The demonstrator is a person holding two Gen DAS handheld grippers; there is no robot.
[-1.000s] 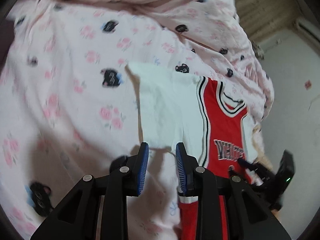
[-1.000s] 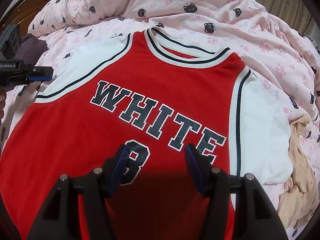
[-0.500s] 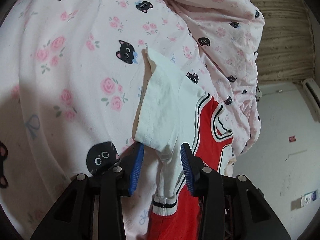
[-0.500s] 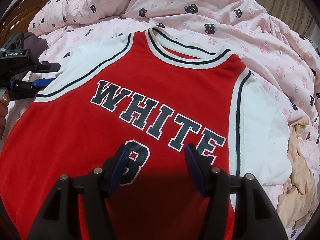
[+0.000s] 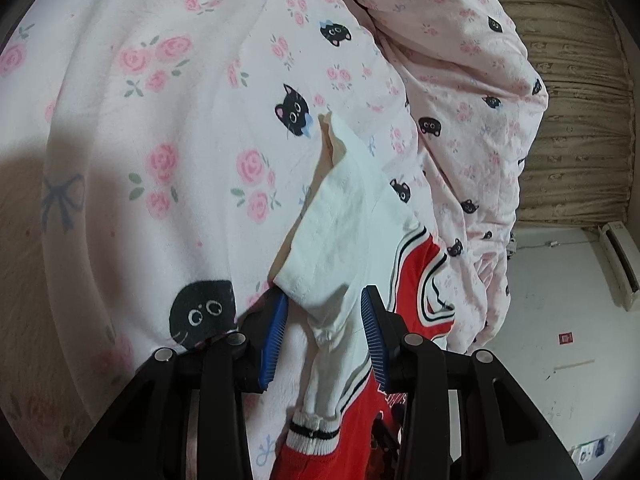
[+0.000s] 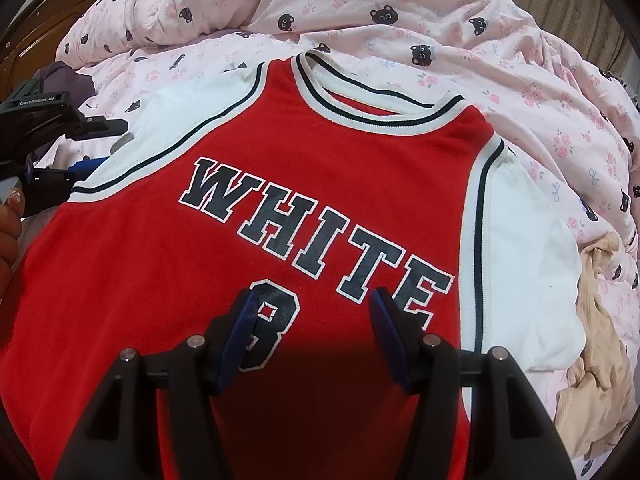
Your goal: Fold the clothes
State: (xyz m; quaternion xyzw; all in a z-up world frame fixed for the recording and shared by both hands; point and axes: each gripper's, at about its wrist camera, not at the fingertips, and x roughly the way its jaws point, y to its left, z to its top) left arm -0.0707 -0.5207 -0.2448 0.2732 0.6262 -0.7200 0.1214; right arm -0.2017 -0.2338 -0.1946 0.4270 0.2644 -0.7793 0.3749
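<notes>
A red jersey-style shirt with white sleeves, "WHITE" and an 8 lies front-up on the pink bedspread. My right gripper is open and empty just above the shirt's chest, by the 8. My left gripper is open, its blue pads on either side of the hem of the shirt's white sleeve. The pads are apart from the cloth. The left gripper also shows in the right wrist view at the shirt's left sleeve.
A beige garment lies crumpled to the right of the shirt. The rumpled duvet is piled behind the shirt. A dark cloth lies at the far left. A wall stands beyond the bed.
My left gripper has moved in to the white sleeve's hem, which now sits between its open pads. My right gripper has stayed over the shirt's chest.
</notes>
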